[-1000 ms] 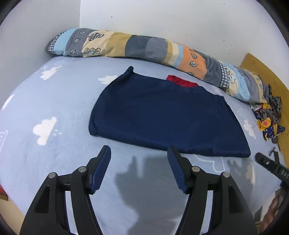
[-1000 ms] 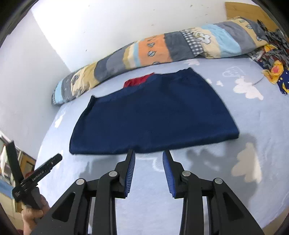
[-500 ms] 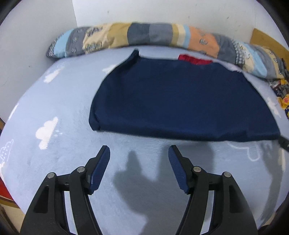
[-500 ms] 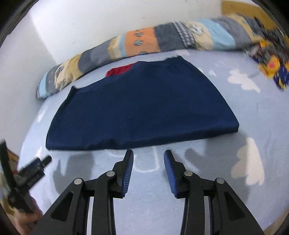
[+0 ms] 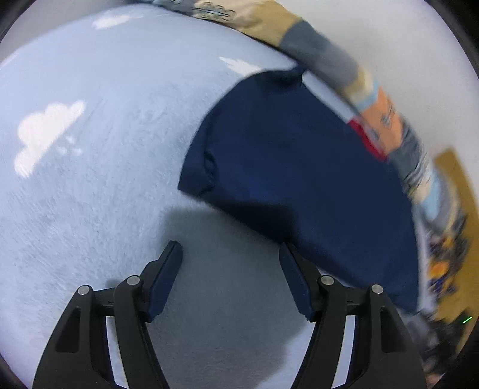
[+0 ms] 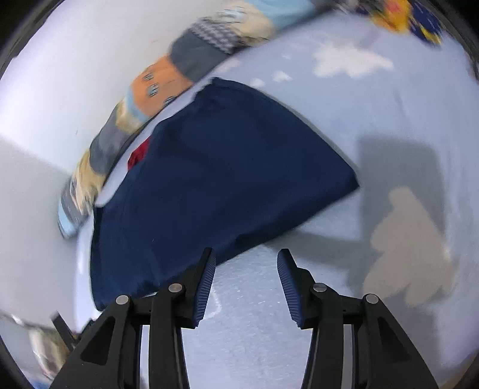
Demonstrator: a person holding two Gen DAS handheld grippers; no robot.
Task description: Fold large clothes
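Your navy garment point(image 5: 299, 167) lies flat on the bed point(image 5: 89, 179), soft and limp, likely to sag. Left gripper point(image 5: 230, 281) gapes empty; right gripper point(image 6: 244, 287) is opening, empty. Pinch its near corners, one each.

Bed point(image 5: 89, 209): covered in a pale blue fleecy sheet printed with white clouds; fills most of both wrist views.

Lying on it:
- Navy garment point(image 5: 299, 167), spread flat, at 2 o'clock in the left wrist view and 11 o'clock in the right wrist view point(image 6: 209, 179); a red patch point(image 6: 139, 155) shows at its far edge.
- Long patchwork bolster point(image 5: 314, 51), in grey, tan, orange and light blue, along the bed's far edge by the wall, just beyond the garment.
- Crumpled patterned fabric point(image 6: 401, 18), yellow and dark blue, at 1 o'clock in the right wrist view; blurred.
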